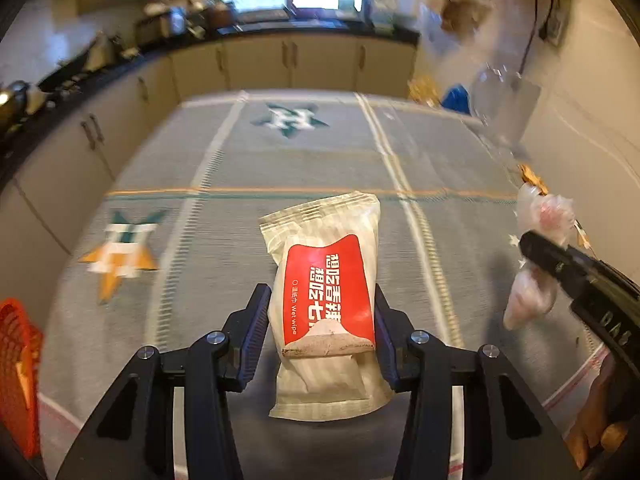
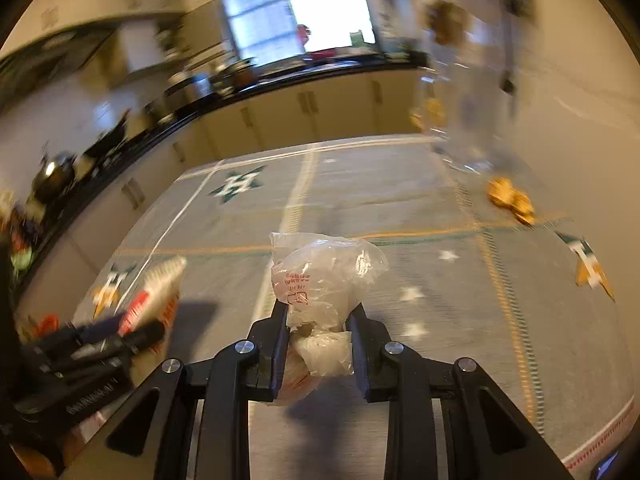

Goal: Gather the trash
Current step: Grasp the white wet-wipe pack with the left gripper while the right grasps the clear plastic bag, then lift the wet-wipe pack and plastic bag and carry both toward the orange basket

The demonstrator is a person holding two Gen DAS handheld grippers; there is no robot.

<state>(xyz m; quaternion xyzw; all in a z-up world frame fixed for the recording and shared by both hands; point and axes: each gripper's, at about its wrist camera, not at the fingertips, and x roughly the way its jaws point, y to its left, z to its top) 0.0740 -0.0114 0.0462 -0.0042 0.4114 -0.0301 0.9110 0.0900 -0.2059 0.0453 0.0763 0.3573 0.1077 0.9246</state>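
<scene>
Left gripper [image 1: 320, 312] clamps a wet-wipe packet [image 1: 326, 304] at mid-length above the tablecloth [image 1: 300, 160]: a light, soft, slick foil pillow, best pinched across its flat faces. Right gripper [image 2: 320, 320] nips a crumpled clear plastic bag [image 2: 324, 276], probably near-weightless, limp and crinkly.

Beyond the wet wipe packet [image 1: 326, 312], the clutter on the dark counter [image 1: 120, 60] smears into unreadable blur. Left of the packet, an orange basket [image 1: 18, 376] is cut by the picture's edge. The packet's lower end hides the cloth beneath. Small print on the crumpled plastic bag [image 2: 324, 280] is too small to read.
</scene>
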